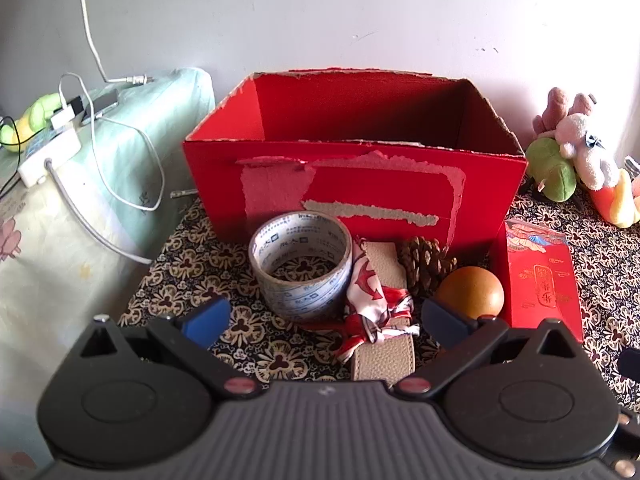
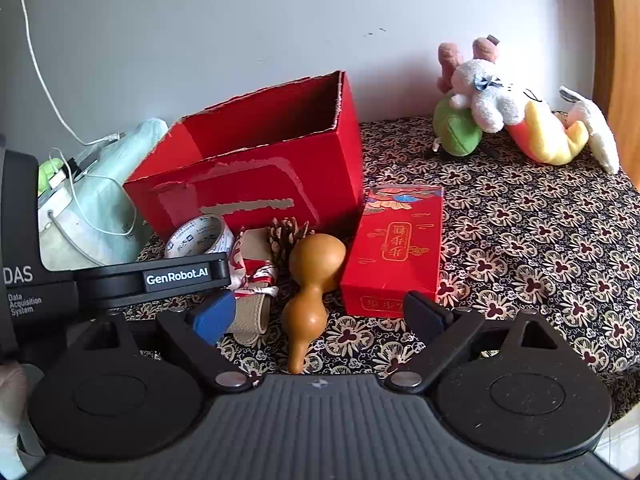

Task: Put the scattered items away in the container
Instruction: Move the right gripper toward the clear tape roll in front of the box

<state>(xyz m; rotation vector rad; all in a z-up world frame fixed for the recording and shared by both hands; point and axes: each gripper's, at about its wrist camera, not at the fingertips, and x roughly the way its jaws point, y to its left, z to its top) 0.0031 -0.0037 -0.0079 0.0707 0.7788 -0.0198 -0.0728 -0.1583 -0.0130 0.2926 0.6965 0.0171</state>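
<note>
The left tongs (image 2: 140, 280) read "GenRobot.AI" — and "DAS Data Acquisition System".

The left hand-held gripper (image 1: 325, 322) is black, with two round discs at its base and two thin black arms that reach forward. Each arm ends in a blue pad (image 1: 208, 318). The two pads stand wide apart and nothing is between them. They touch nothing.

The right hand-held gripper (image 2: 324, 316) looks the same: black body, round discs, blue pads (image 2: 214, 316) spread far apart, holding nothing. In the right wrist view, the black side of the left hand-held gripper shows at the left edge, just beside the right one and a little higher.
</note>
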